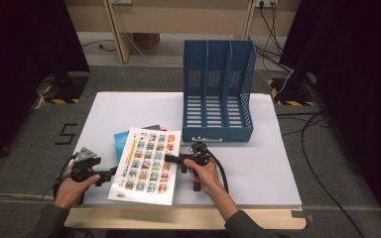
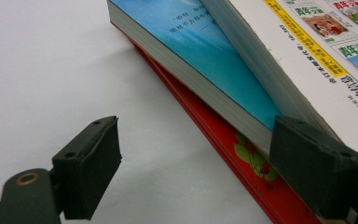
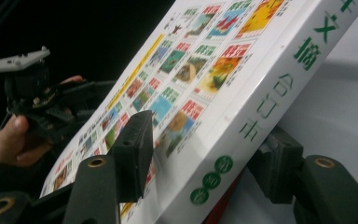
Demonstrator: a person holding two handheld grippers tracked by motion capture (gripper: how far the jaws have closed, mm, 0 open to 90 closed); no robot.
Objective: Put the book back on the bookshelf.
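The right gripper [image 1: 170, 158] straddles the spine edge of the white picture-covered book [image 1: 148, 164], one jaw above the cover, one beneath; whether the pads actually press is hard to tell. The book tilts up from a blue book [image 2: 205, 51] and a red book [image 2: 242, 158] stacked on the tabletop [image 1: 258, 163]. The left gripper [image 1: 112, 172] stands half open at the book's opposite edge, gripping nothing.

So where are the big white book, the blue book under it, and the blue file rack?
white book [image 1: 149, 163], high view, middle of cover
blue book [image 2: 200, 51], left gripper view, cover
blue file rack [image 1: 217, 133], high view, front wall
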